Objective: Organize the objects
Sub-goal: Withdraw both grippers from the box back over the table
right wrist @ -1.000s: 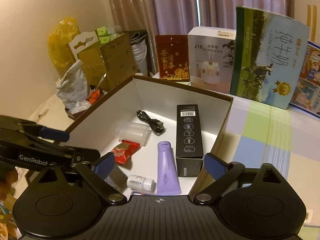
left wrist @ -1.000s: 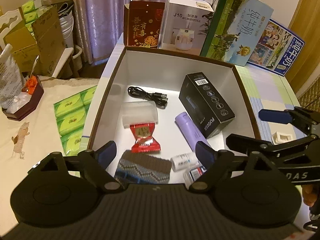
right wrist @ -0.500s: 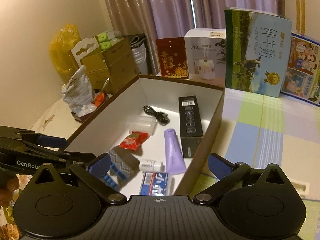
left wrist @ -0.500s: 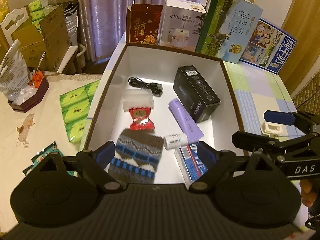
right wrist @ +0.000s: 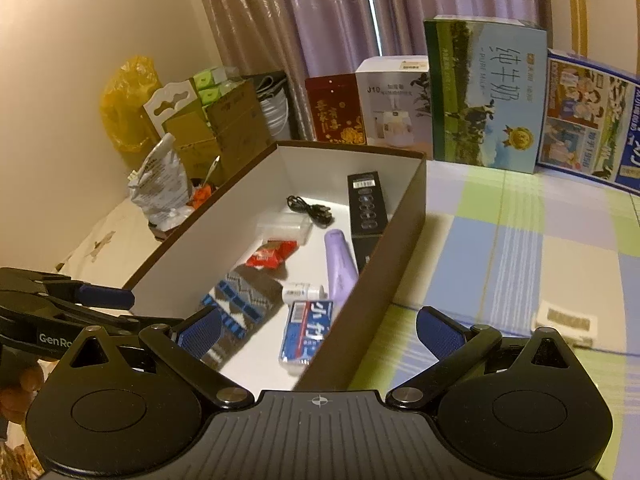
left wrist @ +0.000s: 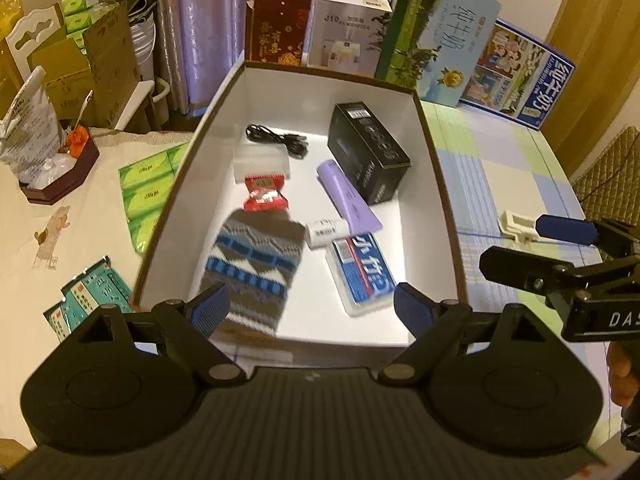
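Note:
An open brown box (left wrist: 434,168) (right wrist: 404,216) with a white inside holds a grey-and-blue knitted sock (left wrist: 252,268) (right wrist: 240,300), a red candy packet (left wrist: 264,196), a purple tube (left wrist: 348,196) (right wrist: 340,264), a black carton (left wrist: 368,152), a black cable (left wrist: 276,140), a small white bottle (left wrist: 324,232) and a blue-and-white pack (left wrist: 360,272) (right wrist: 306,332). My left gripper (left wrist: 312,312) is open and empty above the box's near edge. My right gripper (right wrist: 320,332) is open and empty over the box's near right corner.
A small white clip (left wrist: 516,224) (right wrist: 568,320) lies on the checked tablecloth right of the box. Upright cartons (left wrist: 436,36) stand behind the box. Green tissue packs (left wrist: 148,196) and teal packets (left wrist: 88,296) lie left of it.
Both grippers have pulled back and up from the box, so the whole sock and the blue-and-white pack have come into view. Nothing was taken hold of.

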Tool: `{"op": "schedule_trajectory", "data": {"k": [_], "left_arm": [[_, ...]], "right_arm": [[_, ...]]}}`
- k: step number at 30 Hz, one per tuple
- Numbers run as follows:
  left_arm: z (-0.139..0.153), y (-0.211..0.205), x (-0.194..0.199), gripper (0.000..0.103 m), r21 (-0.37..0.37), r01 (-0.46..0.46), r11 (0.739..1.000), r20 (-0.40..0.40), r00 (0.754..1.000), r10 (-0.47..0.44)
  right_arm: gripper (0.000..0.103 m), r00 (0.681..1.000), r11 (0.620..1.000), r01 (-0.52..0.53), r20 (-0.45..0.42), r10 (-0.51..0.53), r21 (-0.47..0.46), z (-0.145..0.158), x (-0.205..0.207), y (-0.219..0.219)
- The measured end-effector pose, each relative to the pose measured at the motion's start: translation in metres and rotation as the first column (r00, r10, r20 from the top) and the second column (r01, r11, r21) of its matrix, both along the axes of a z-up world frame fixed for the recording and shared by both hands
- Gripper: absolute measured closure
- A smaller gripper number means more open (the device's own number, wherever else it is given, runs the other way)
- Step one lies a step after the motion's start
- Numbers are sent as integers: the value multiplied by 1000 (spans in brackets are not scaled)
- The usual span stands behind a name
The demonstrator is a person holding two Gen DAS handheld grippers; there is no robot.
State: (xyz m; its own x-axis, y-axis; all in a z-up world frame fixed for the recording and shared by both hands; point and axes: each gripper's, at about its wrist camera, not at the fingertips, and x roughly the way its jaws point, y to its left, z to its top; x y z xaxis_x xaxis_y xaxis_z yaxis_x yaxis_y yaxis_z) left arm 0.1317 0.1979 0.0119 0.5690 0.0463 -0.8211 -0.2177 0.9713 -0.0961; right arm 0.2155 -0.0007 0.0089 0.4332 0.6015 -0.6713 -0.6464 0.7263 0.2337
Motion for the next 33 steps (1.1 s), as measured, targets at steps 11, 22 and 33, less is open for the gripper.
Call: {"op": "schedule_trajectory", "data": {"k": [11,22,33], "left_arm": [[0,-37,-21,16,3,12,1000,-11,1000,-12],[-8,-89,-23,16,-17,35,999,-38,999,-35],[-18,-147,-14,16,-35,94,995,-50,994,-96]], "right_arm": [[2,1000,1000,-1,-21,1,-3,-2,-23,-44],[2,997,999,32,-66,-33,-30,-14,-26,-102],[2,988,991,114,-101,-120,-68,-28,-15,-168]]}}
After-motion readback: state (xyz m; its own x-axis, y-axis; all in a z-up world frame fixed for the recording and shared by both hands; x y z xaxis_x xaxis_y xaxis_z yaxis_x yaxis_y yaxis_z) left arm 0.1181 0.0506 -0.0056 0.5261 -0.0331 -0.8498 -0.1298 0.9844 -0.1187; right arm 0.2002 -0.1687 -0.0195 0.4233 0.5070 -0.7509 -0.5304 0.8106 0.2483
